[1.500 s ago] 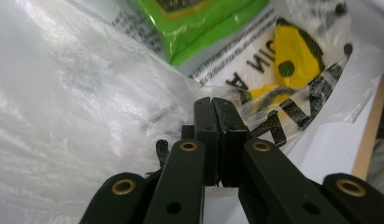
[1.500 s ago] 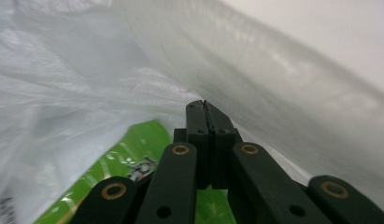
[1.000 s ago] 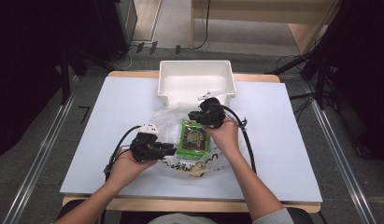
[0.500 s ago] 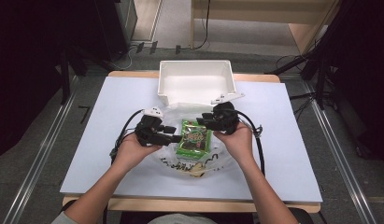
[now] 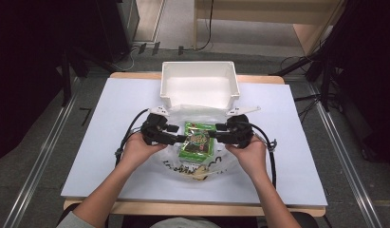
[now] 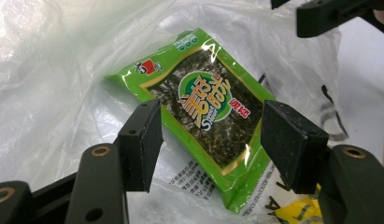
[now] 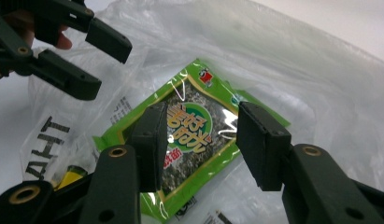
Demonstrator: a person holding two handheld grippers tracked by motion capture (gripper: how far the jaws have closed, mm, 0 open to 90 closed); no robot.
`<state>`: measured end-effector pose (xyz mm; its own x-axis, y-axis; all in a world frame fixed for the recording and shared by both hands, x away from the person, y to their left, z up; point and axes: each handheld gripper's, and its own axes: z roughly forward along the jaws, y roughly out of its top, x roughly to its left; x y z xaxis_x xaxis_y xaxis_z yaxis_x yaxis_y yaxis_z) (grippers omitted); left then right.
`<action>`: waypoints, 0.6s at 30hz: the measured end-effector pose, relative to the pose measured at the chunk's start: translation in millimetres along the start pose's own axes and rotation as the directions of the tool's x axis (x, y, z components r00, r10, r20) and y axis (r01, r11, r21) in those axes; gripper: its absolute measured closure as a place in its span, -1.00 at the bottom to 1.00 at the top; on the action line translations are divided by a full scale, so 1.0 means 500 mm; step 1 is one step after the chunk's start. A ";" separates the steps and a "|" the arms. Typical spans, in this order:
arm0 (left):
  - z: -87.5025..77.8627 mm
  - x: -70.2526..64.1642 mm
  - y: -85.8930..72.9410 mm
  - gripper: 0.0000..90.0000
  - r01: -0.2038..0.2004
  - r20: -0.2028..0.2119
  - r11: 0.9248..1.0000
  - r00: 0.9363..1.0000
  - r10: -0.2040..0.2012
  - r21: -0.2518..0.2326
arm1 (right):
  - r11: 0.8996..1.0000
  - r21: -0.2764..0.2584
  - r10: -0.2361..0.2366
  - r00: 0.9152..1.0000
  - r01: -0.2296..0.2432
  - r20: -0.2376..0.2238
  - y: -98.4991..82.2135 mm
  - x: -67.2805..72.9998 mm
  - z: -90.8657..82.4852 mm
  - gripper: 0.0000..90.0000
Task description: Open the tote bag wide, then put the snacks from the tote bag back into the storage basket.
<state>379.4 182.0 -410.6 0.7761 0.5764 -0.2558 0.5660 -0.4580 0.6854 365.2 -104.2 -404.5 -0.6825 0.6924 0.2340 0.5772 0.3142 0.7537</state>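
Observation:
A green seaweed snack packet (image 5: pixel 197 140) (image 6: pixel 203 107) (image 7: pixel 194 135) lies flat on a crumpled clear plastic bag (image 5: pixel 192 166) (image 6: pixel 49 70) (image 7: pixel 297 70) in the middle of the white table. My left gripper (image 5: pixel 176 134) (image 6: pixel 213 140) is at the packet's left edge and my right gripper (image 5: pixel 218 133) (image 7: pixel 206 140) at its right edge, tips facing each other. Both sets of jaws have just been opening. They stand apart above the packet, and the pads press on nothing. The left gripper (image 7: pixel 98 65) also appears in the right gripper view, and the right gripper (image 6: pixel 320 18) in the left gripper view.
A white bin (image 5: pixel 199 85) stands just beyond the bag at the table's far edge. The bag carries black lettering and something yellow (image 5: pixel 195 176) (image 6: pixel 302 212) at its near end. The white tabletop (image 5: pixel 301 156) stretches out on both sides.
The left gripper has moved away from me and right, up to the packet's left edge. The right gripper has slid right off the packet's top. Both jaws have opened.

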 end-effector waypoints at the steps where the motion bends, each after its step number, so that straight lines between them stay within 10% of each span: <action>1: 0.002 0.000 0.000 -0.11 -0.003 0.003 1.000 1.000 0.003 0.000 | 1.000 0.000 -0.001 1.000 0.001 0.004 -0.005 0.000 -0.001 0.21; 18: 0.013 0.008 -0.013 -0.10 0.000 0.014 1.000 1.000 0.001 -0.020 | 1.000 0.013 -0.002 1.000 0.001 0.011 -0.026 -0.005 -0.010 0.14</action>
<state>380.5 183.0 -420.4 0.7803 0.5664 -0.2650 0.5600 -0.4443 0.6993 357.3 -113.3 -411.8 -0.6785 0.6989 0.2261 0.5819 0.3235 0.7462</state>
